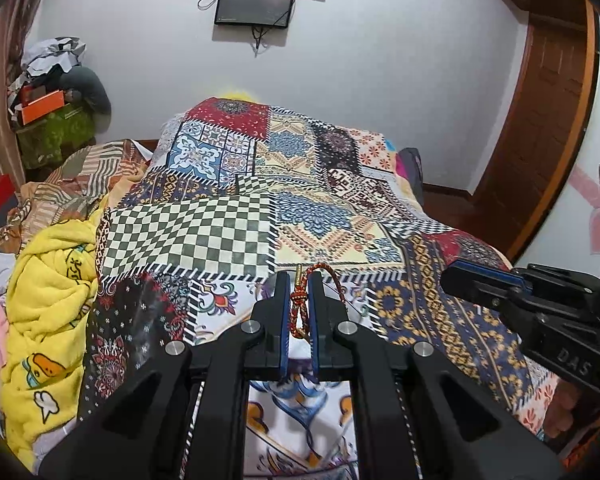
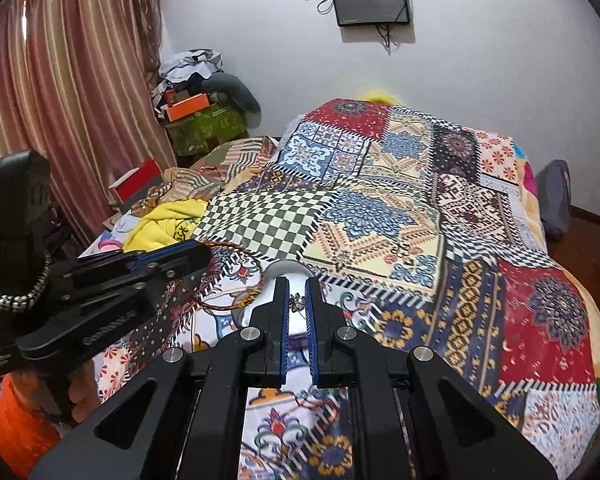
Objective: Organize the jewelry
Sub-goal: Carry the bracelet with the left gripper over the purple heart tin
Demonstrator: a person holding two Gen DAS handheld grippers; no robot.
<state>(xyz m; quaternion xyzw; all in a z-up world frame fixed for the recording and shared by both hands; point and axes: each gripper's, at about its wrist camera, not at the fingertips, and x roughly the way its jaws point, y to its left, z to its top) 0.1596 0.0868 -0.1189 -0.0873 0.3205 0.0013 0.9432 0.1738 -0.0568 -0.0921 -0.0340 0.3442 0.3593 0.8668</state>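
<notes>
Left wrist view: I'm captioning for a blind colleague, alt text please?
The left gripper is shut on a red-orange braided cord bracelet above a patchwork bedspread. The right gripper reaches in from the right.

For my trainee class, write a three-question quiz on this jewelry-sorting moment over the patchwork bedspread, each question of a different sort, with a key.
1. True or false: the left gripper is shut on a red-orange braided cord bracelet.
2. What does the right gripper hold? A) a gold ring B) a small silvery piece of jewelry C) nothing
3. Fill in: both grippers hang above the ______ bedspread.

Key: 1 true; 2 B; 3 patchwork
</notes>
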